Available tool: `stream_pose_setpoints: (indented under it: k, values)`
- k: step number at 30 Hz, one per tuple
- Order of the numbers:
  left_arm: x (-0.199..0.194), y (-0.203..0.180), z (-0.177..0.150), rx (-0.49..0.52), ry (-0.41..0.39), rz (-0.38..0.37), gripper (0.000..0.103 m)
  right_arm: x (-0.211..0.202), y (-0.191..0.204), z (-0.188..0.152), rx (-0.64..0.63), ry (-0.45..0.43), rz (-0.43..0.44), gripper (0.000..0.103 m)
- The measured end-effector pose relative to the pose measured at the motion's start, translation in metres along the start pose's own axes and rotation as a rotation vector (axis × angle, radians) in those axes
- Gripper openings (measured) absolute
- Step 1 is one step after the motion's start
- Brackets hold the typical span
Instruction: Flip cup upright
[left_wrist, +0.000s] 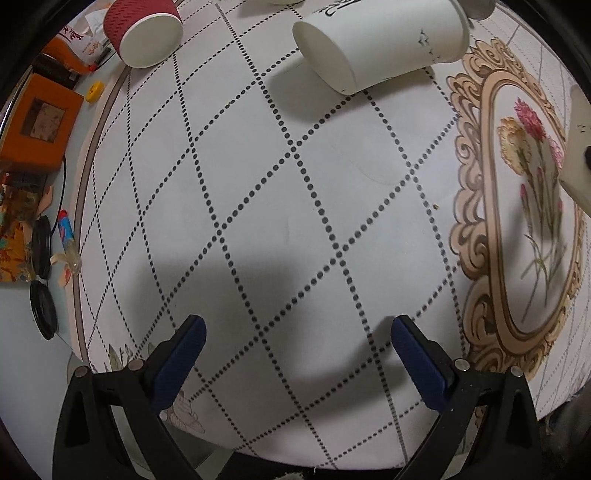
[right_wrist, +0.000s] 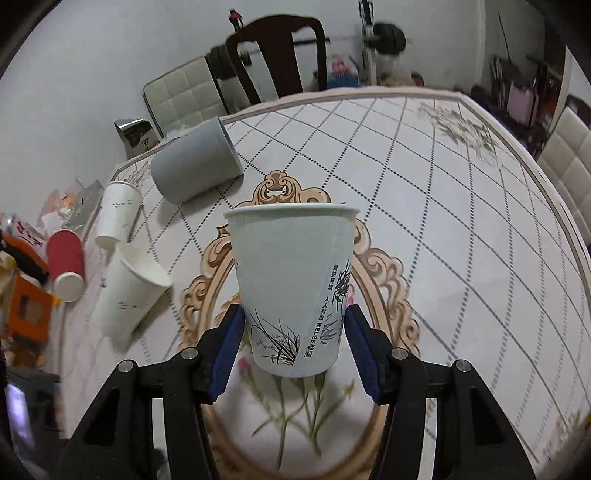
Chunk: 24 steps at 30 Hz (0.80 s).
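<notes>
While your right gripper (right_wrist: 294, 343) sat around the pale paper cup (right_wrist: 293, 284), that cup stood upright with its rim at the top and its base low between the blue pads (right_wrist: 226, 350). The left pad lay against the cup's lower wall; the right pad looked just beside or barely touching it, and I could not tell whether you were truly clamping the cup or only bracketing it. The cup hung over the ornate oval flower motif (right_wrist: 295, 417) printed on the worktop (right_wrist: 461, 229), and whether its base rested on the cloth I could not tell.

Your left gripper (left_wrist: 295, 354) had its jaws wide apart with nothing between them, hovering over the dotted diamond pattern of the worktop (left_wrist: 280, 206). Ahead of it a white paper cup (left_wrist: 384, 44) lay on its side with its flat bottom toward the camera, and a red ribbed cup (left_wrist: 142, 31) lay on its side further left, bottom also toward you. An orange box (left_wrist: 37, 125) sat off the cloth's edge at the left.

From your right wrist view, a grey cup (right_wrist: 195, 162) lay tipped over beyond the held cup, two white cups (right_wrist: 118, 218) (right_wrist: 127, 291) lay on their sides to the left, and the red cup (right_wrist: 66, 266) lay near them. A dark wooden chair (right_wrist: 277, 59) stood behind the worktop's far edge.
</notes>
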<state>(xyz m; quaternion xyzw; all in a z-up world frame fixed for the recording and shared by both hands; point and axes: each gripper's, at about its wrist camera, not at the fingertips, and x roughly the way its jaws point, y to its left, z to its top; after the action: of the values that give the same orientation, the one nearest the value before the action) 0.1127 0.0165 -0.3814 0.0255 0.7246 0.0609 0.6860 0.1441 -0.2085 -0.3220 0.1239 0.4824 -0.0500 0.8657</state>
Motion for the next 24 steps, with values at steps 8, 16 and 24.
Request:
stream_pose_setpoints:
  k: [8,16,24]
  values:
    - [0.001,-0.001,0.006,0.033,-0.044,0.022,0.102,0.002,0.009,-0.028,-0.092,-0.075,-0.049,0.059]
    - [-0.018,0.003,-0.006,0.059,-0.09,0.024,0.102,-0.009,0.012,-0.047,-0.105,-0.014,-0.087,0.08]
    - [-0.062,0.001,-0.026,0.103,-0.187,0.022,0.102,-0.051,0.008,-0.054,-0.083,0.008,-0.151,0.093]
